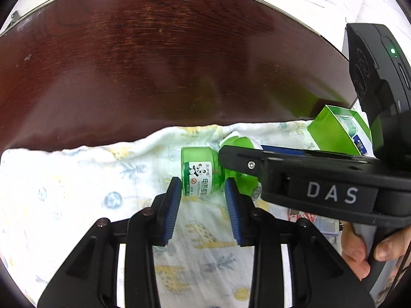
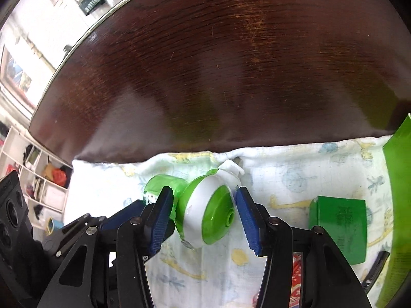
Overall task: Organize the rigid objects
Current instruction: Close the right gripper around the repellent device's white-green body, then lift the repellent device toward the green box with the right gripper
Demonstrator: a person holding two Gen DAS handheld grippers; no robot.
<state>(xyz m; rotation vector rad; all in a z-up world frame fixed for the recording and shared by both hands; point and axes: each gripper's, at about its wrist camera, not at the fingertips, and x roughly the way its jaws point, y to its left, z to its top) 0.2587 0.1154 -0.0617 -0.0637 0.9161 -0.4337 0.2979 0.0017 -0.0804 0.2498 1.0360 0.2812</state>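
Dark wood desk [image 2: 205,64] w/ pale metal edge strip, glossy top. White cloth [image 1: 77,192] w/ yellow giraffe & blue prints lies over its near part, far edge rumpled. Bkgd left in right-wrist view: white cubby shelf [image 2: 38,177] w/ mixed clutter.

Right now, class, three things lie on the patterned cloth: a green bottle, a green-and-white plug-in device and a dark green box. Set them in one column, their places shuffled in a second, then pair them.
Things
1. green bottle
2. green-and-white plug-in device
3. dark green box

Places
A. flat on the cloth, apart from both grippers
B. between the left gripper's blue pads
C. between the right gripper's blue pads

Pairs: 1-B, 2-C, 3-A
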